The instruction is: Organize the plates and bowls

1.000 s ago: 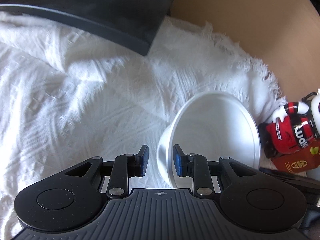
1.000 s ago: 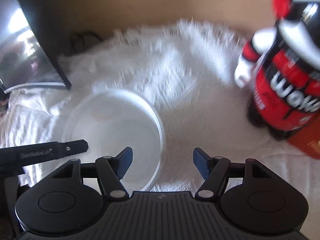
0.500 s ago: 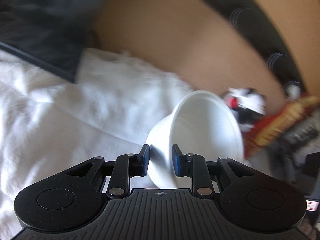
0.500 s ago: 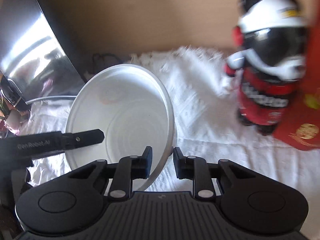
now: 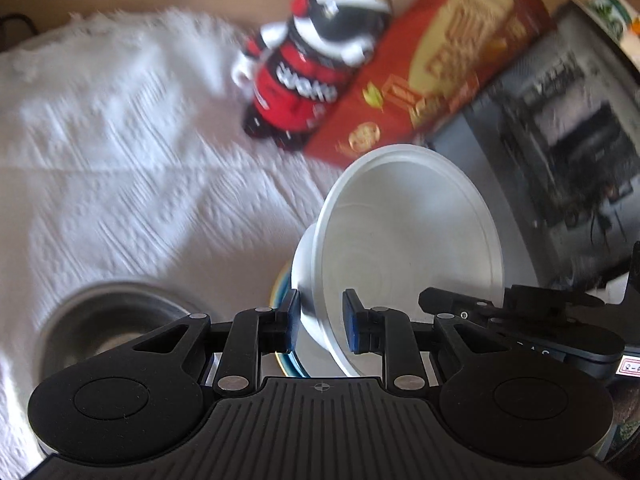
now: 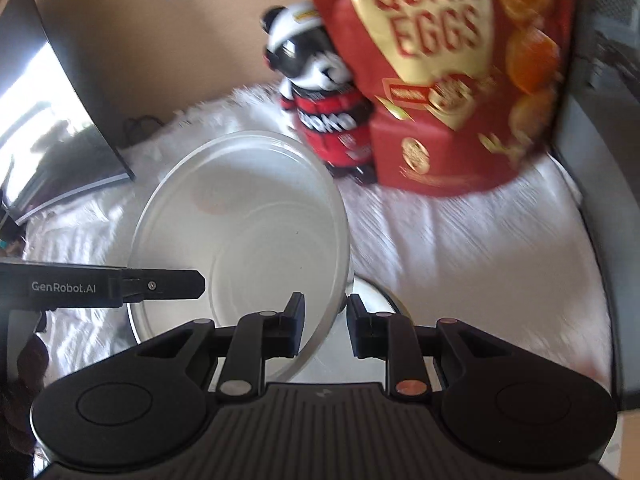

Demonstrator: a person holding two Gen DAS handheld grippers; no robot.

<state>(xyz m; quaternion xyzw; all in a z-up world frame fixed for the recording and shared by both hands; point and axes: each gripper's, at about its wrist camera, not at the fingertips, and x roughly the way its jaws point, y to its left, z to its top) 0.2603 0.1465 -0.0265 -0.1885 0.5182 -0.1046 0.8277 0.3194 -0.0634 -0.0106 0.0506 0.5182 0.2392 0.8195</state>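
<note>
Both grippers hold one white bowl (image 5: 404, 248) by opposite sides of its rim, lifted and tilted above the white cloth. My left gripper (image 5: 320, 320) is shut on the rim nearest it. My right gripper (image 6: 324, 324) is shut on the bowl's (image 6: 248, 232) other side. A metal bowl (image 5: 108, 328) sits on the cloth at lower left of the left wrist view. A plate with a blue and yellow rim (image 5: 286, 356) lies under the white bowl. A shiny metal dish (image 6: 372, 300) shows below the bowl in the right wrist view.
A panda figure in red (image 5: 316, 64) and a red quail eggs bag (image 6: 452, 72) stand at the back on the white cloth (image 5: 120, 152). A dark monitor (image 6: 52, 104) stands at left, a dark appliance (image 5: 560, 140) at right.
Both grippers have carried the white bowl up and to the right, toward the panda and red bag. The metal bowl and rimmed plate have come into view below it.
</note>
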